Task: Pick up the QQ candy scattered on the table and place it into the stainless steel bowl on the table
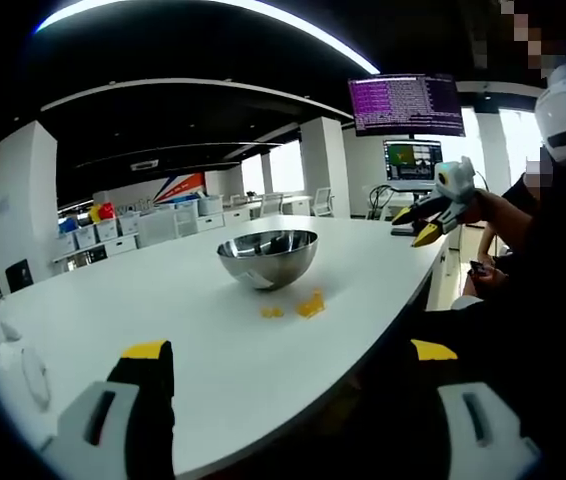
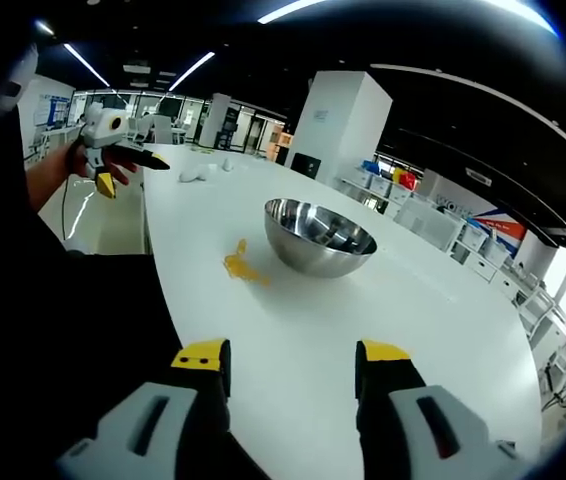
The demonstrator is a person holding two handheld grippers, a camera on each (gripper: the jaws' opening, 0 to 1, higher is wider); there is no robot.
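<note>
A stainless steel bowl (image 1: 266,255) (image 2: 320,237) stands mid-table on the white table (image 1: 163,300) (image 2: 413,300). Yellow QQ candy pieces (image 1: 298,305) (image 2: 243,265) lie in a small cluster beside the bowl, toward the person's edge of the table. My left gripper (image 1: 290,350) is open with nothing between its jaws, well short of the candy; in the right gripper view it hovers off the far end of the table (image 2: 113,150) in a hand. My right gripper (image 2: 293,355) is also open and holds nothing, and in the left gripper view it hangs in the air past the table's edge (image 1: 433,215).
Small white objects lie on the table (image 1: 23,360) (image 2: 203,170). Two monitors (image 1: 408,105) (image 1: 413,160) stand beyond the far end. A white pillar (image 2: 338,125) and shelves of bins (image 1: 113,230) line the room. The person's dark sleeve (image 1: 553,300) fills the table's side.
</note>
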